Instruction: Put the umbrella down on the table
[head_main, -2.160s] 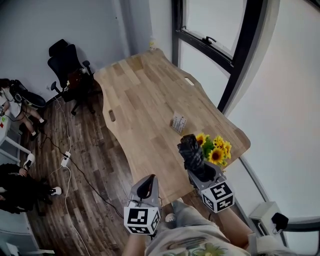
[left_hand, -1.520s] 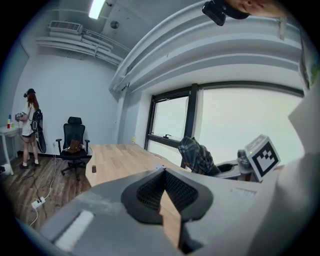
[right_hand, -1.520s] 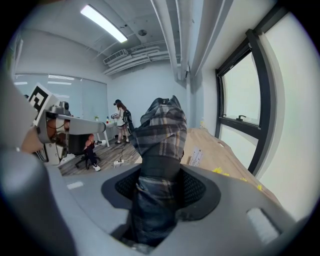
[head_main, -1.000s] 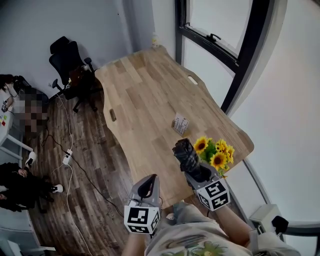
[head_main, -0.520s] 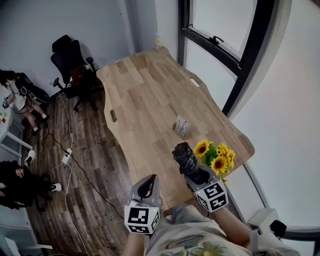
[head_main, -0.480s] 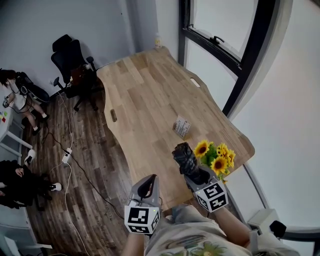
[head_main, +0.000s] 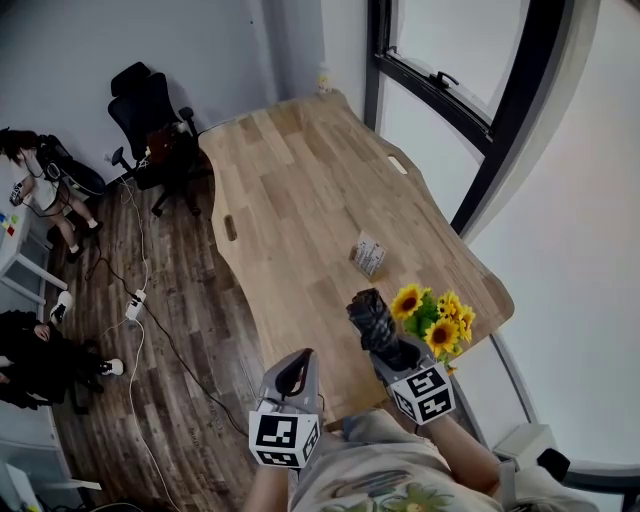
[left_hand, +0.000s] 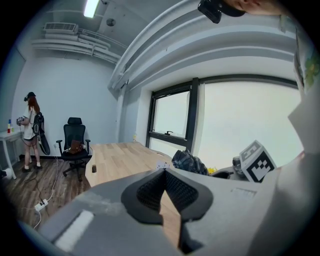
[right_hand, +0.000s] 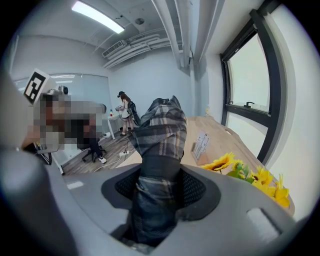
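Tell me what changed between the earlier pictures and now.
The right gripper sank a little toward the table, still clamped on the folded umbrella; nothing was let go. The left gripper stayed where it was, shut and empty, and the sunflowers kept their place.

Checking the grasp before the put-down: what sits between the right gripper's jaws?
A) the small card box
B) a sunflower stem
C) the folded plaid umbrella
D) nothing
C: the right gripper view shows the right gripper shut on the plaid umbrella, which pokes out ahead of it.
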